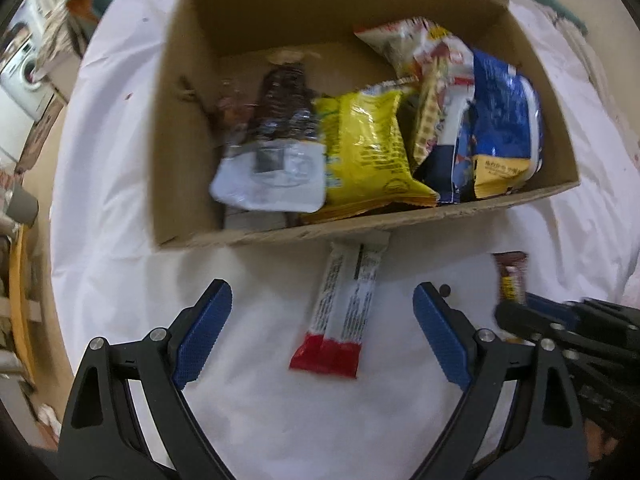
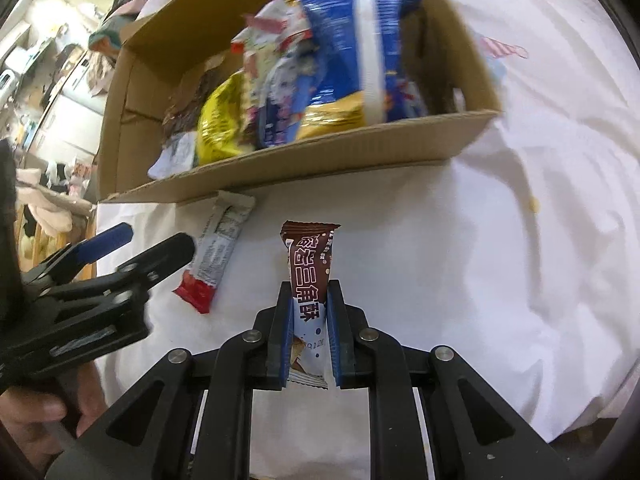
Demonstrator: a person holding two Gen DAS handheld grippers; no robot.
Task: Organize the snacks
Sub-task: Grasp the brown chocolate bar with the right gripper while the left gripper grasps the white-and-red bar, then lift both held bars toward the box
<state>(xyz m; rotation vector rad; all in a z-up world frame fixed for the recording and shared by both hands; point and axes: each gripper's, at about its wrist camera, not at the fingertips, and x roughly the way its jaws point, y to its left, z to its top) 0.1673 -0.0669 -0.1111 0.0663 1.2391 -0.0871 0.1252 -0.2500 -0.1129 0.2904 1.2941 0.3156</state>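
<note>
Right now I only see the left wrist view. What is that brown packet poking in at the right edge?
Observer: It is a snack bar, clamped in the shut jaws of the right gripper, with its brown end pointing toward the cardboard box.
Operator: Is the whole wrapper brown?
Observer: No. The lower part, between the jaws, is pale blue and white.
Operator: What carries the gripper I am looking along?
Observer: A person's hand shows beneath the left gripper, at the lower left of the right wrist view.
</note>
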